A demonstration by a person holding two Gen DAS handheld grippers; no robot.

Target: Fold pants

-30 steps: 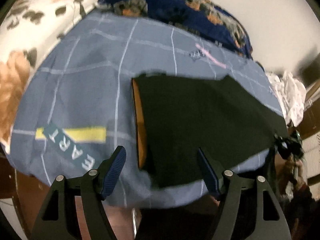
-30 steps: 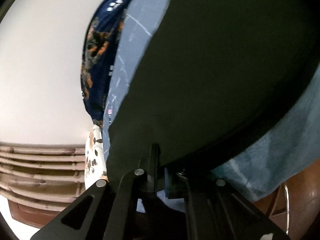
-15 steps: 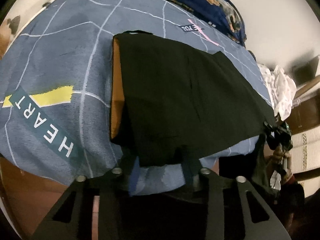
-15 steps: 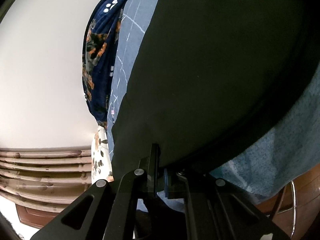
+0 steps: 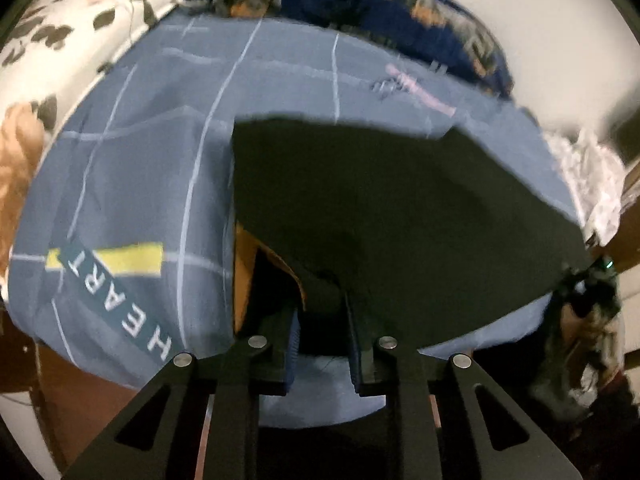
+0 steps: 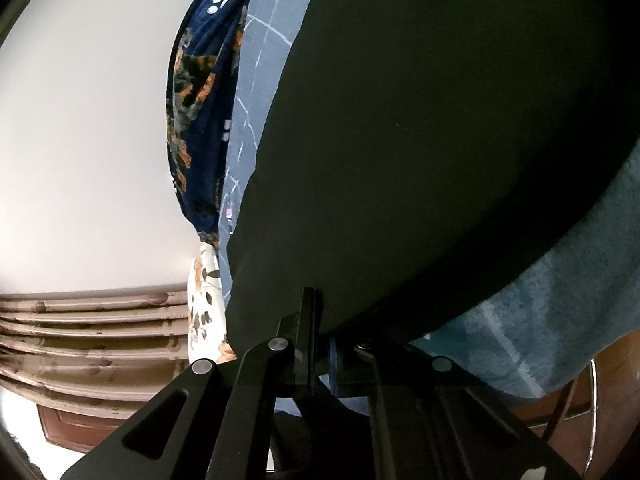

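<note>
We look down our left tongs (image 5: 322, 334) at a bed covered by a blue-grey sheet (image 5: 132, 168) with thin white grid lines and a dark band reading "HEART" (image 5: 116, 300) beside a yellow stripe. The black pants (image 5: 400, 208) lie spread across the middle of the sheet, reaching to its near edge. Our left tongs have just been closing and now pinch a bunched fold of the pants' near edge between their blue-ribbed fingers (image 5: 294, 334); the cloth rises in a small peak there, and an orange lining (image 5: 244, 276) shows at the lifted left side. Motion blur softens this view. A dark blue patterned blanket (image 5: 400, 4) lies along the far edge of the bed, against a pale wall. A white cloth with dark and tan blotches (image 5: 60, 32) sits at the far left, and crumpled white fabric (image 5: 588, 184) at the right edge. Low on the right, our other tool appears small and dark at the pants' corner.

From our right tongs (image 6: 320, 354), the pants (image 6: 440, 140) fill most of the view as a broad black sheet. These tongs are clenched on the garment's edge, which runs down into the narrow gap between the fingers. Blue-grey sheet (image 6: 560, 320) shows beneath on the right, the blue blanket (image 6: 200, 100) on the left, and brown ridged wooden moulding (image 6: 88, 332) lower left
</note>
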